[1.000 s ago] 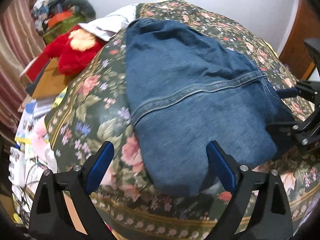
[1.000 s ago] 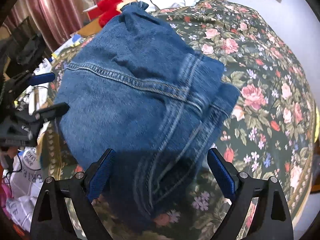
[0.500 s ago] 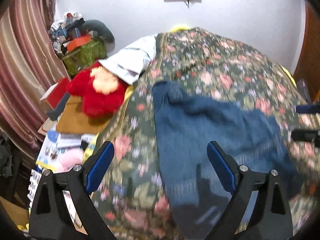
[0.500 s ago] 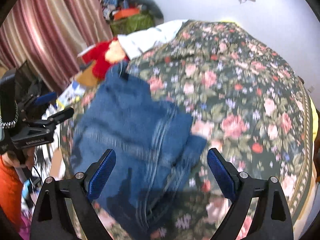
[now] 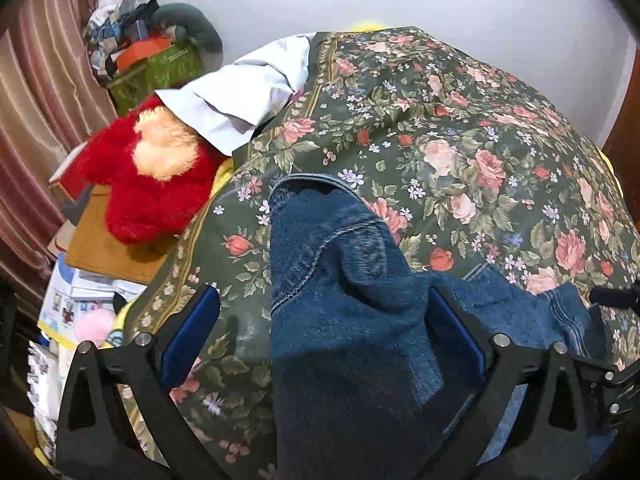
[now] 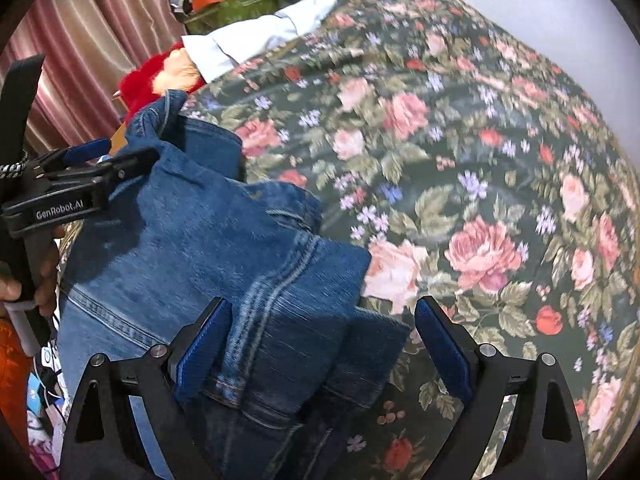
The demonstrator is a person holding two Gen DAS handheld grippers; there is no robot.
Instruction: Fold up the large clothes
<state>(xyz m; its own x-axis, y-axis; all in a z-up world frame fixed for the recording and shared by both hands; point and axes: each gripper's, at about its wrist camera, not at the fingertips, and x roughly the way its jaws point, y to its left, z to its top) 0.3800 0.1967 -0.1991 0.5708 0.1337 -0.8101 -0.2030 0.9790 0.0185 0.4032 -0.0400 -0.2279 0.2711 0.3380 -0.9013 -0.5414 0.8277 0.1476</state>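
Observation:
A pair of blue denim jeans (image 5: 352, 320) lies folded on the bed's floral cover (image 5: 460, 132), near its front left edge. It also shows in the right wrist view (image 6: 224, 248). My left gripper (image 5: 324, 340) is open, its jaws spread wide above the jeans' near end. My right gripper (image 6: 320, 348) is open too, its jaws on either side of the folded seam edge. The left gripper also shows at the left of the right wrist view (image 6: 108, 160), just over the jeans' left edge.
A red plush toy (image 5: 148, 184) and a white pillow (image 5: 248, 92) lie at the bed's far left. Boxes, papers and a cluttered green box (image 5: 156, 68) stand beside the bed by the pink curtain (image 5: 44, 92). A wooden door (image 5: 624, 128) is at right.
Both grippers pulled back and up from the jeans, then came down close over them again. The jeans look more bunched and narrower than a second ago. Both grippers stayed open.

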